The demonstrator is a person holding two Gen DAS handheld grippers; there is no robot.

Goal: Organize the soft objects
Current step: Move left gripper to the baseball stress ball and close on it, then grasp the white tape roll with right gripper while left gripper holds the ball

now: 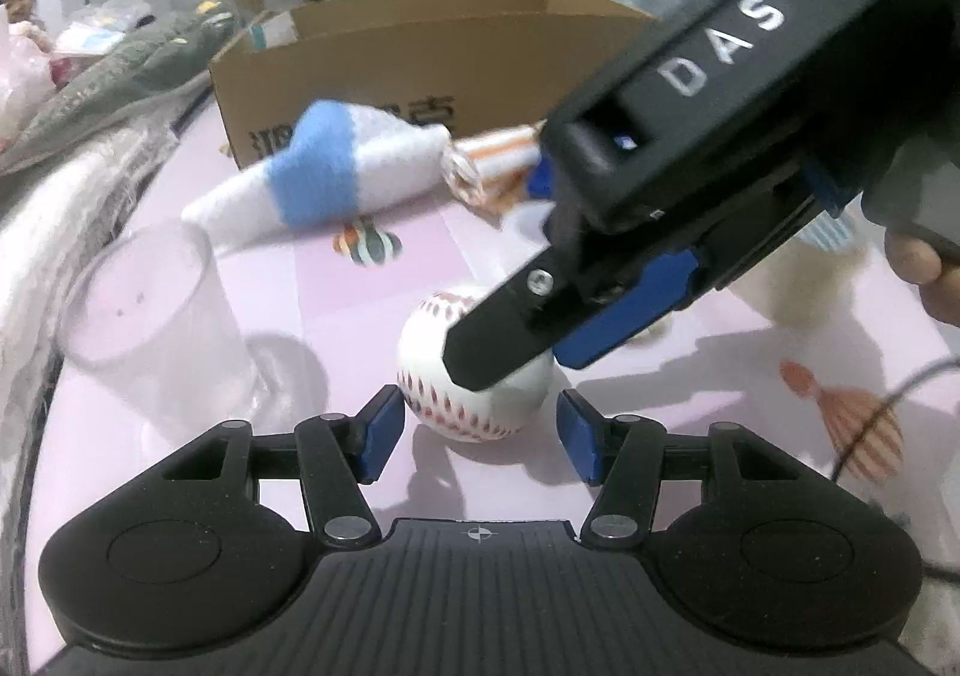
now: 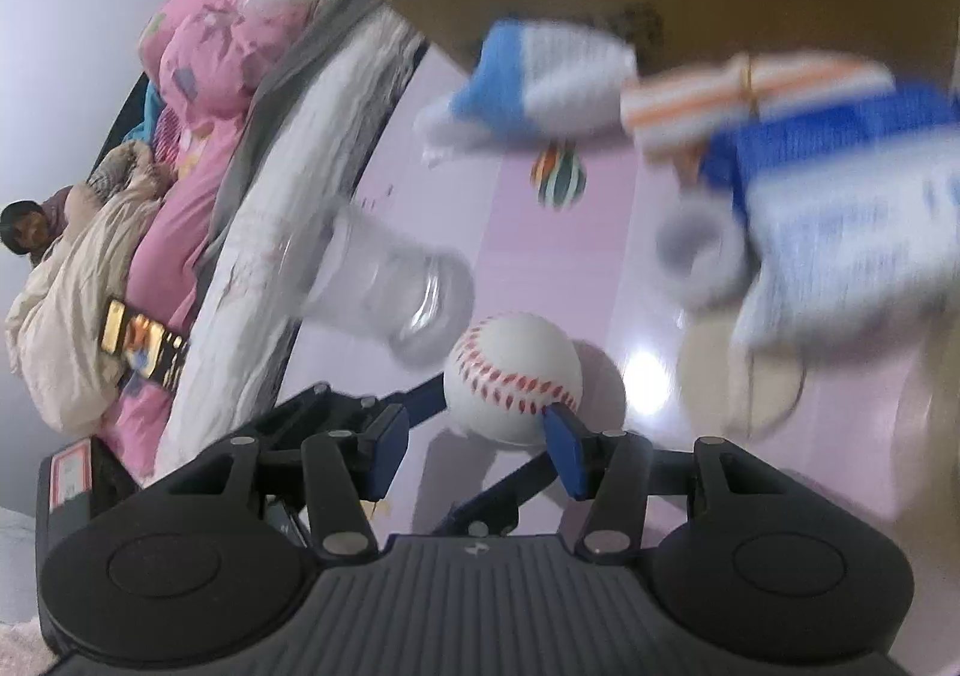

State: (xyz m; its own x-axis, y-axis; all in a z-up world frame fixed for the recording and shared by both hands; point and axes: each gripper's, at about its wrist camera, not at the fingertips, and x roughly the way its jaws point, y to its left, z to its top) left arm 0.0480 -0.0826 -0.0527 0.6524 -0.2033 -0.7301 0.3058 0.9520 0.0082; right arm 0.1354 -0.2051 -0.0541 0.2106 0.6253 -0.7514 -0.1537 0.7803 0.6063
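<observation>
Little of the sorting looks done: every soft thing in view lies outside the cardboard box (image 1: 420, 52) at the far side of the pink tabletop (image 1: 336, 286). The soft baseball (image 1: 474, 370) sits on the tabletop nearest the cameras, with a clear plastic cup (image 1: 156, 316) just beside it. Farther back, in front of the box, lie a white-and-blue rolled sock (image 1: 312, 172) and an orange-striped rolled cloth (image 1: 486, 154), and the right wrist view shows a blurred blue-and-white sock (image 2: 840, 220) near them. The left claw (image 1: 480, 430) stands half open, empty, its blue pads either side of the ball's near edge without pressing on it. The right claw (image 2: 477, 451) is also half open and holds nothing; its tips come in over the ball from the side, whether touching it I cannot tell. By my reading, the ball is the piece being approached, and it, the socks and the cloth are all left to go in the box.
</observation>
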